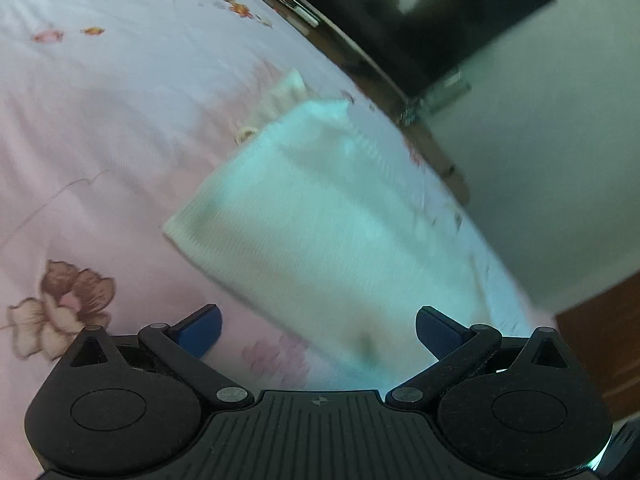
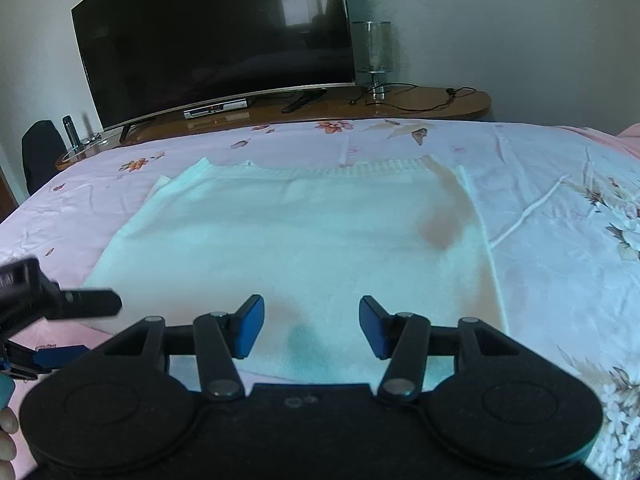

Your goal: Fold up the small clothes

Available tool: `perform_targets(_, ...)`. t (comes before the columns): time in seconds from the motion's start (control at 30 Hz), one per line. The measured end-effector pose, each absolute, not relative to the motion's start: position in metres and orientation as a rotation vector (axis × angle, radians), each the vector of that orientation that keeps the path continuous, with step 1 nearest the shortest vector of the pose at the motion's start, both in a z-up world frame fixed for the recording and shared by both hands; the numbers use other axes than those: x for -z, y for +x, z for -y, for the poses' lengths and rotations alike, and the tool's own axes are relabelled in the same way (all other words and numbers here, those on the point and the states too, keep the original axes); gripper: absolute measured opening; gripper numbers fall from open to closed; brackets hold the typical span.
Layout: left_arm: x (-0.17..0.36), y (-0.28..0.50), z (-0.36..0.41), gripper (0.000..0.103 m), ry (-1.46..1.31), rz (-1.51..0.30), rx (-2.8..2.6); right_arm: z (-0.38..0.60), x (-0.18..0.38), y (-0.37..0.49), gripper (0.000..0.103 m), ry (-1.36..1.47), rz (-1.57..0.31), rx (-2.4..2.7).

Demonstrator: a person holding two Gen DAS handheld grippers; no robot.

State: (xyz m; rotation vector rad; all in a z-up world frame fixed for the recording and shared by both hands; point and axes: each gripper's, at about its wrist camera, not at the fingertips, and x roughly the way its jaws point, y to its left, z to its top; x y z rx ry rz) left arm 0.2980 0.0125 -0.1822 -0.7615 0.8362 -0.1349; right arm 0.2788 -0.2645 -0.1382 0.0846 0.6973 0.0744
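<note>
A pale mint-white knit garment [image 2: 280,232] lies flat on the pink flowered bed sheet [image 2: 540,184], its ribbed edge at the far side and a brownish patch [image 2: 444,220] near its right side. My right gripper [image 2: 310,320] hovers over the garment's near edge, jaws apart, and the blue pads [image 2: 250,332] hold nothing. In the left wrist view the garment [image 1: 320,208] is blurred and runs diagonally. My left gripper [image 1: 318,320] stands wide open over its near corner. That left gripper [image 2: 80,328] also shows at the left edge of the right wrist view, beside the garment.
Beyond the bed's far edge a wooden stand [image 2: 440,102] carries a large dark TV [image 2: 216,40], a set-top box [image 2: 216,109], a glass lamp [image 2: 376,52], cables and a bottle [image 2: 69,130]. A dark chair back [image 2: 40,152] stands at far left. A hand [image 2: 6,440] shows at lower left.
</note>
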Motion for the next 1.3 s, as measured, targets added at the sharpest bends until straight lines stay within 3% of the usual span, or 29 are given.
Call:
perform_targets(0.13,0.195,0.315,-0.020,0.082,-0.884,-0.768,0.117,0.264,0.143,0.292,0.052,0.087,-0.696,-0.084)
perform_targets(0.2,0.200,0.323,-0.021,0.064,-0.920,-0.747,0.113,0.263,0.145,0.299,0.052,0.089,-0.691,-0.087)
perform_targets(0.27,0.213,0.331,-0.023,0.030,-0.972,-0.755,0.092,0.262,0.146,0.309,0.052,0.084,-0.685,-0.090)
perform_targets(0.33,0.225,0.338,-0.025,0.014,-1.023,-0.749,0.064,0.261,0.147,0.320,0.051,0.069,-0.676,-0.092)
perform_targets(0.73,0.200,0.348,-0.021,0.008,-0.916,-0.692,0.055,0.239,0.159,0.380,0.043,-0.061,-0.682,-0.105)
perform_targets(0.83,0.186,0.354,-0.013,0.008,-0.833,-0.673,0.079,0.228,0.174,0.380,0.045,-0.171,-0.689,-0.119)
perform_targets(1.1,0.119,0.377,0.065,0.008,-0.449,-0.577,0.373,0.257,0.158,0.372,0.045,0.012,-0.685,-0.126)
perform_targets(1.3,0.133,0.380,0.149,0.008,-0.207,-0.697,0.577,0.326,0.148,0.337,0.044,0.194,-0.674,-0.036)
